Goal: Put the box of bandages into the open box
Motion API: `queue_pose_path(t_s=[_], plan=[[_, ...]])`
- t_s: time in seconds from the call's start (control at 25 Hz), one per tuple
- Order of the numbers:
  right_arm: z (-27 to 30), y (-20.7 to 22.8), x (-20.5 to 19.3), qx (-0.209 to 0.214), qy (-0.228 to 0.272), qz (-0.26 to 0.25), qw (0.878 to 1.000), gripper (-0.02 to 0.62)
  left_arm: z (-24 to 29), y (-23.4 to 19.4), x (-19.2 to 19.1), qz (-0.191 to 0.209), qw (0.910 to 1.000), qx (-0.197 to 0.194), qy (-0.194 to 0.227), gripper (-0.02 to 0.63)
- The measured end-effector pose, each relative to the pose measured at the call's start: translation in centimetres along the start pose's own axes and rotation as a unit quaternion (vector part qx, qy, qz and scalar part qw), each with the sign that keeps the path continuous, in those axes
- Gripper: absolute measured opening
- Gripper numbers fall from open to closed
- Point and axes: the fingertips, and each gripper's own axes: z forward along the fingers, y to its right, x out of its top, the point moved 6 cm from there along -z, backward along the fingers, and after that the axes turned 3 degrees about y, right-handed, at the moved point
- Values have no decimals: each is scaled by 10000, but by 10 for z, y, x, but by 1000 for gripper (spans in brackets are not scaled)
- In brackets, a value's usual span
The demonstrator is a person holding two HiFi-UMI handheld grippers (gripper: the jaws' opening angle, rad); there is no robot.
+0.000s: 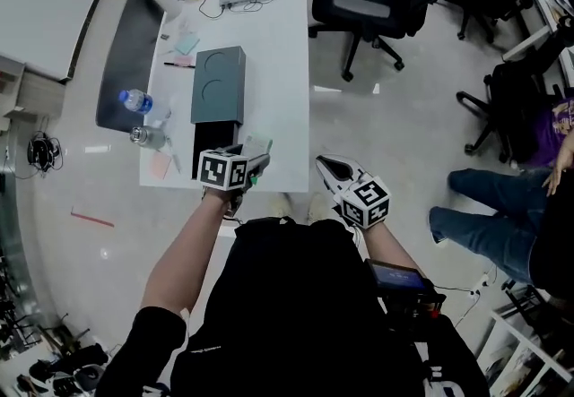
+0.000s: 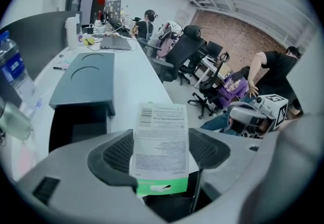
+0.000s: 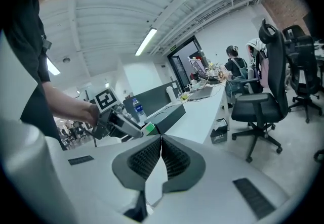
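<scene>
The left gripper [image 2: 161, 153] grips the box of bandages [image 2: 161, 139] between its two pads [image 2: 117, 156], which press on its long sides. The box stands on end, its white face of small print turned to the camera and its green end lowest, down by the gripper's body. In the head view the left gripper [image 1: 255, 162] is at the near edge of the white table [image 1: 280, 73], just right of the open box [image 1: 213, 146], and the box of bandages [image 1: 256, 145] shows only as a pale sliver past the marker cube. The left gripper view shows the print but is too blurred to read. It also shows the open box [image 2: 80, 123] as a dark hollow on the left, with its grey-green lid [image 2: 85, 79] lying just beyond. What is inside the hollow cannot be made out in either view. The right gripper [image 3: 161, 160] has its jaws pressed together with nothing between them. In the head view it [image 1: 334, 175] hangs off the near right of the table, over the floor. Its own view looks left across to the left gripper [image 3: 120, 125], where the green end of the box of bandages [image 3: 148, 128] peeps out. A water bottle [image 1: 134, 100] lies far left of the open box.
</scene>
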Motion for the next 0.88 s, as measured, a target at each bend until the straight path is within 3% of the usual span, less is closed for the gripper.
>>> queue_pose_path(t_s=[0.52, 0.88], plan=[[55, -20, 7, 706, -301, -137, 9970, 26, -56, -43, -7, -574, 9966, 389, 444, 342], [86, -21, 13, 867, -335, -152, 9956, 26, -55, -86, -14, -967, 9920, 651, 478, 342]])
